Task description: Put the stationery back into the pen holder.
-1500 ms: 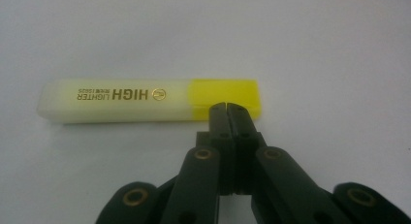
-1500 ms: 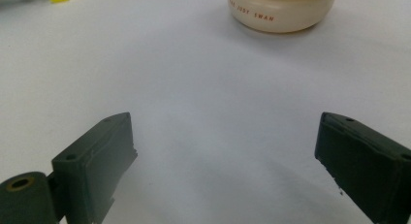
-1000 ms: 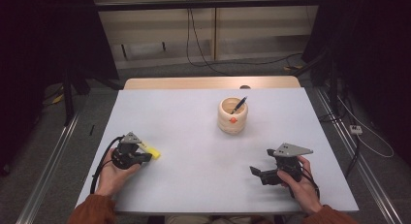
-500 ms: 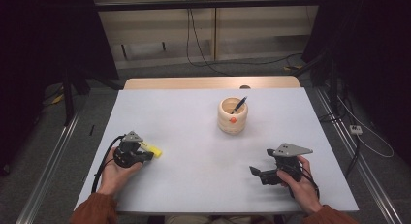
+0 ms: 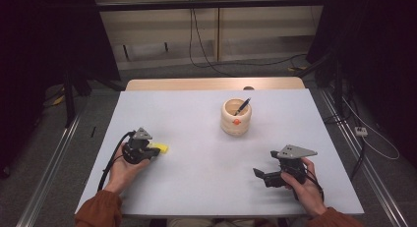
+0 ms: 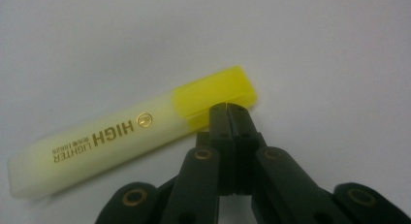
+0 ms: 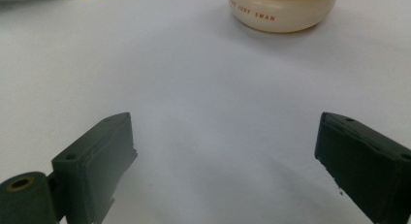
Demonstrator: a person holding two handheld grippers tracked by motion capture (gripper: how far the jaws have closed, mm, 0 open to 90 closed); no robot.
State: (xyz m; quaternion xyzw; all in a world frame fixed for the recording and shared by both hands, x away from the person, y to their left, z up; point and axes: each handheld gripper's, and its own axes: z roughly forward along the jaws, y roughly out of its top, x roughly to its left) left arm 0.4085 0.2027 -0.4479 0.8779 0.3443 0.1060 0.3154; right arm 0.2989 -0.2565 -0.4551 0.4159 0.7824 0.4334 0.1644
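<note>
At lower left of the high view, the left gripper [image 5: 150, 152] sits with jaws closed and empty beside the yellow highlighter [image 6: 131, 136] lying flat on the table [image 5: 196, 138]; unopened, it may shove the highlighter away. Lower right, the right gripper [image 5: 259, 175] waits open, holding nothing

Left gripper [image 5: 147, 151] beside yellow highlighter [image 5: 160, 148], cream pot [image 5: 236, 120] well apart.

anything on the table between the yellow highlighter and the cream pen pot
Nothing: in the high view the stretch of white table from the highlighter by the left gripper to the pen pot is bare.
</note>
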